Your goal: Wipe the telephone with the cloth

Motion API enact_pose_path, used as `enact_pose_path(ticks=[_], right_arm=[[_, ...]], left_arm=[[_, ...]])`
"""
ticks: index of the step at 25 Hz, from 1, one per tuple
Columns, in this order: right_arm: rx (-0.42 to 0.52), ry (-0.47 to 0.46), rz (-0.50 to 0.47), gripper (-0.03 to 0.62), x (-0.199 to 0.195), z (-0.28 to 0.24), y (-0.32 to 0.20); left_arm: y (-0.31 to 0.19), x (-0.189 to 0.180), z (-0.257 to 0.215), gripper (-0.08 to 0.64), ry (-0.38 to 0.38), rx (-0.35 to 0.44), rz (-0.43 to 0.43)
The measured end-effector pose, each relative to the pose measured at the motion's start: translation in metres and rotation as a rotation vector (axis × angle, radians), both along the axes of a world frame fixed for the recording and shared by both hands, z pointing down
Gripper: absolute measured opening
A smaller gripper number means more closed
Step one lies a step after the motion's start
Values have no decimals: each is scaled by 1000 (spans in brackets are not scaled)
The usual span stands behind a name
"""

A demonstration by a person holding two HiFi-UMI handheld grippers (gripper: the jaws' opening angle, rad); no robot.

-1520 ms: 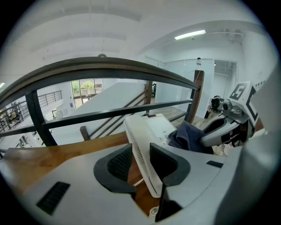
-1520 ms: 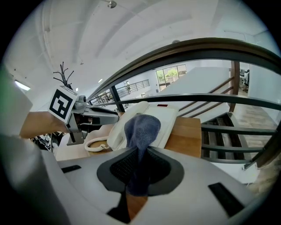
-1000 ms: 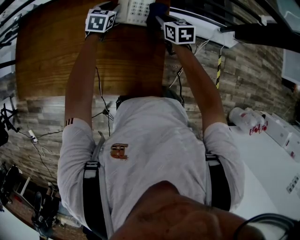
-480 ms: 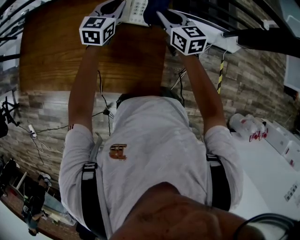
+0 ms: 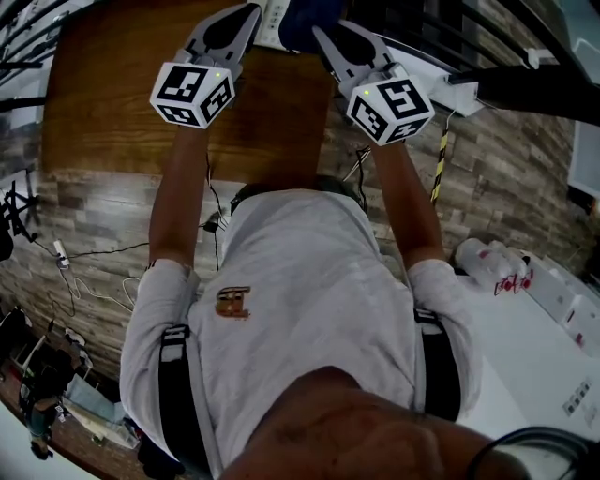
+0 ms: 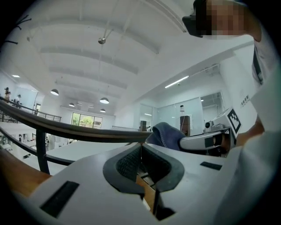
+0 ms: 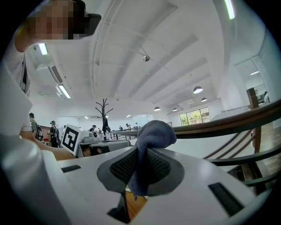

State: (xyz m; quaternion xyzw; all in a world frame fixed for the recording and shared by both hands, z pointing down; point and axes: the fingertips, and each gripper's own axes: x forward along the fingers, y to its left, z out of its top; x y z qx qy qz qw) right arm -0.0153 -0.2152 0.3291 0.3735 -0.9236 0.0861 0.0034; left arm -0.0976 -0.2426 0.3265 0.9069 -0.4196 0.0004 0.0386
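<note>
Jaws of the right gripper (image 7: 143, 148) are pressing together on the dark blue cloth (image 7: 153, 132), which is bunching into a rounded fold above the pads while a shorter end is hanging below them. In the head view the cloth (image 5: 302, 19) is sitting at the top edge of the picture, just beside the telephone (image 5: 272, 11). Only a sliver of the white telephone's keypad is showing there, between the two grippers, and it is lying at the far end of the wooden table (image 5: 122, 103).

The left gripper (image 6: 141, 146) is holding nothing. Its jaws have just been closing and are now meeting pad against pad with nothing between them. Both grippers are being held level above the table, side by side and near each other, each with its marker cube (image 5: 192, 94) facing the head camera. The person's bare forearms are reaching forward to them from a white shirt (image 5: 300, 281).

Plank-patterned floor (image 5: 506, 169) is lying around the table, with thin cables trailing across it at the left. A white table (image 5: 525, 347) is standing at the right with white bottles (image 5: 492, 255) near its edge. Through the right gripper view a dark curved railing (image 7: 228, 125) and a coat stand (image 7: 104, 115) are showing in the hall beyond.
</note>
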Motion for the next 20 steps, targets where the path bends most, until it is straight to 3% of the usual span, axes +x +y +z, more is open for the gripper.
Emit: enact_pose_path(ticks=[8,20], right_arm=[[95,-49,-52,72,9,-25,31],[196,-67,-103,72,3,-43,62]], left_arm=[[33,18,-32,20,18,94,-16],[58,17,-48,18,43,137,-50]])
